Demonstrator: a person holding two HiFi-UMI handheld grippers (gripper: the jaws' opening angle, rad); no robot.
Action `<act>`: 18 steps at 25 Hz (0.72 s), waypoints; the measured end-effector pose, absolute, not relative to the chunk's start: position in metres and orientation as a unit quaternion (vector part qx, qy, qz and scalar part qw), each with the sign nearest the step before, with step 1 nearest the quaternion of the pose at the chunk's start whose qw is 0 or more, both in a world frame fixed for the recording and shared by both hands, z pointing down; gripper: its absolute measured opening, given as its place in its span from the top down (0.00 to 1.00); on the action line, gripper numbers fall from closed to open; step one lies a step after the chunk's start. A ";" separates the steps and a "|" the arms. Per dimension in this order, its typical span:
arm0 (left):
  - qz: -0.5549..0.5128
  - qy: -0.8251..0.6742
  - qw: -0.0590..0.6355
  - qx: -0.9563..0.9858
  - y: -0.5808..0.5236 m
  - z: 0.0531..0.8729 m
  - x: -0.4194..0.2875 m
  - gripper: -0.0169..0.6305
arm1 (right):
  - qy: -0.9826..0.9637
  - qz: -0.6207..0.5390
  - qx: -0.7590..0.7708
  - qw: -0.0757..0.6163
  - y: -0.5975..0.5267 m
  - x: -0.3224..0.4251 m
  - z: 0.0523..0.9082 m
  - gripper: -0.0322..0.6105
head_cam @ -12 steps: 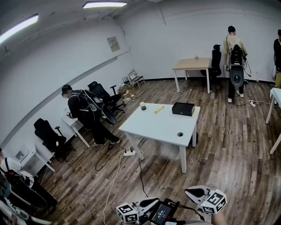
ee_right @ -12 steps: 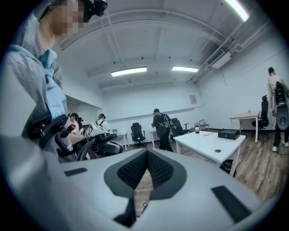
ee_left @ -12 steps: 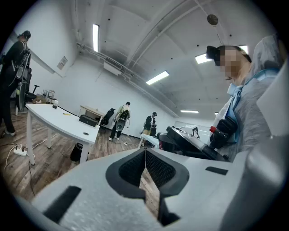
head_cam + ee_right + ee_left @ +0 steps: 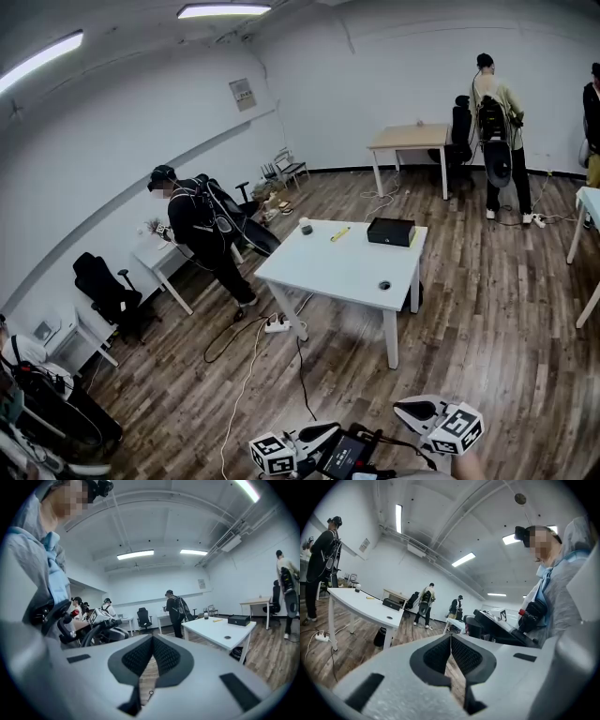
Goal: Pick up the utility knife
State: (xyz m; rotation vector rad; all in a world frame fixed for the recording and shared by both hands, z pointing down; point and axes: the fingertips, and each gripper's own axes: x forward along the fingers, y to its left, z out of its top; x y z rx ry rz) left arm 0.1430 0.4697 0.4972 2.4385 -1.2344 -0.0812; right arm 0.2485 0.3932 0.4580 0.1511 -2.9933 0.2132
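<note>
The yellow utility knife [image 4: 339,233] lies on the far part of the white table [image 4: 337,272] in the middle of the room, between a small cup [image 4: 305,226] and a black box [image 4: 391,232]. Both grippers are held low and near me, far from the table. My left gripper [image 4: 330,429] and right gripper [image 4: 405,407] show at the bottom edge of the head view. In the left gripper view the left gripper [image 4: 451,637] is shut on nothing, with the knife [image 4: 370,597] small and far off. The right gripper [image 4: 153,638] is also shut and empty, with the knife [image 4: 217,620] distant.
A small black round thing [image 4: 384,286] sits near the table's front right corner. Cables and a power strip [image 4: 277,326] lie on the wood floor by the table's left leg. One person [image 4: 211,234] stands left of the table, another [image 4: 495,131] by a far desk [image 4: 412,139].
The person left of the table has stepped nearer to it and straightened. The person at the back has shifted a little left. Both grippers stay where they were.
</note>
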 end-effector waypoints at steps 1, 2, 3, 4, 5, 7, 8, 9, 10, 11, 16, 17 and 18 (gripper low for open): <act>-0.029 -0.443 0.202 0.873 0.471 0.499 0.143 0.95 | -0.994 0.070 0.049 0.069 0.394 0.248 0.459 0.91; -0.029 -0.445 0.202 0.872 0.471 0.500 0.142 0.95 | -0.994 0.069 0.047 0.068 0.394 0.248 0.460 0.91; -0.029 -0.446 0.202 0.872 0.471 0.501 0.142 0.95 | -0.994 0.069 0.047 0.068 0.395 0.248 0.460 0.91; -0.030 -0.446 0.202 0.871 0.471 0.501 0.142 0.95 | -0.994 0.069 0.046 0.068 0.395 0.249 0.460 0.91; -0.030 -0.447 0.202 0.871 0.471 0.501 0.143 0.95 | -0.994 0.070 0.046 0.068 0.395 0.249 0.460 0.91; -0.030 -0.445 0.203 0.872 0.471 0.501 0.144 0.95 | -0.994 0.070 0.047 0.068 0.395 0.250 0.460 0.91; -0.029 -0.444 0.203 0.872 0.471 0.501 0.145 0.95 | -0.994 0.071 0.048 0.069 0.395 0.251 0.460 0.91; -0.028 -0.443 0.204 0.873 0.471 0.501 0.146 0.95 | -0.994 0.072 0.049 0.069 0.395 0.252 0.459 0.91; -0.028 -0.442 0.204 0.873 0.471 0.501 0.147 0.95 | -0.994 0.073 0.048 0.067 0.395 0.253 0.459 0.91; -0.027 -0.441 0.204 0.873 0.471 0.500 0.148 0.95 | -0.994 0.076 0.046 0.063 0.395 0.253 0.458 0.91; -0.023 -0.436 0.206 0.876 0.468 0.499 0.149 0.95 | -0.995 0.085 0.037 0.038 0.398 0.251 0.452 0.90; -0.021 -0.435 0.208 0.876 0.467 0.500 0.149 0.95 | -0.995 0.085 0.039 0.038 0.397 0.251 0.453 0.90; -0.019 -0.434 0.208 0.876 0.466 0.501 0.150 0.95 | -0.995 0.086 0.042 0.040 0.395 0.252 0.456 0.90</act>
